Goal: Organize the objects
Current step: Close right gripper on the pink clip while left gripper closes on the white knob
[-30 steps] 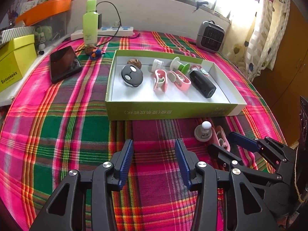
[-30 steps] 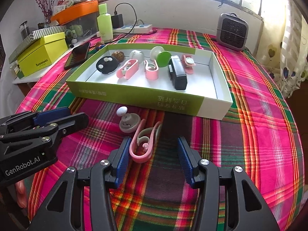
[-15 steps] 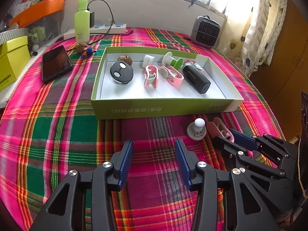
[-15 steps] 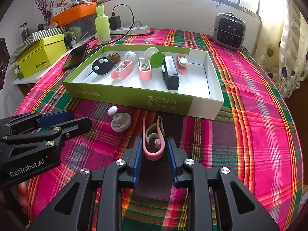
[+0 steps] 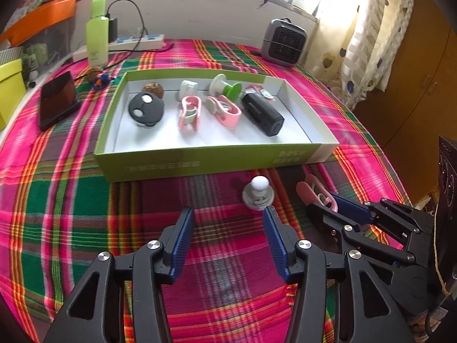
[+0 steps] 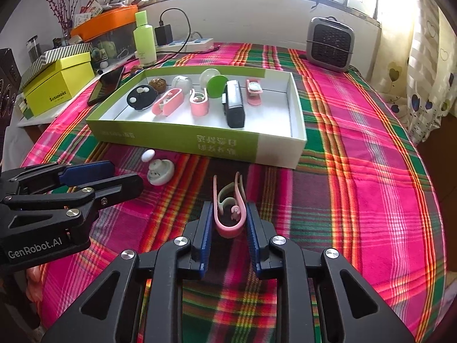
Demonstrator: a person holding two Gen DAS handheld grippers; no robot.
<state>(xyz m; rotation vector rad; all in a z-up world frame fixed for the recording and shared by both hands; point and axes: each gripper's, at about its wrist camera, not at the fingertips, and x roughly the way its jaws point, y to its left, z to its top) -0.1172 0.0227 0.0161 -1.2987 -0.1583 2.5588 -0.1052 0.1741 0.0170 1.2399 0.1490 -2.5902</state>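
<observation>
A pink clip [image 6: 228, 232] lies on the plaid cloth just in front of the green box [image 6: 177, 138]. My right gripper [image 6: 229, 207] has both pads pressed on the clip's sides, and its jaws are still closing. The clip [image 5: 307, 190] also shows in the left wrist view, in the right gripper [image 5: 322, 203]. A small grey disc with a white ball [image 5: 258, 195] stands just beyond the right fingertip of my left gripper [image 5: 228, 211]. Its jaws are opening, with only cloth between them. The box [image 5: 200, 164] holds pink clips, a black round piece, a black block and a green spool.
Left of the box lies a black phone [image 5: 58, 100]. Behind it stand a green bottle [image 5: 97, 43] and a power strip. A grey heater [image 5: 284, 43] stands at the back right. A yellow box [image 6: 57, 83] sits at the table's left edge.
My right gripper has shut on the pink clip, which turned to lie straight between the fingers. The left gripper's jaws have spread wider.
</observation>
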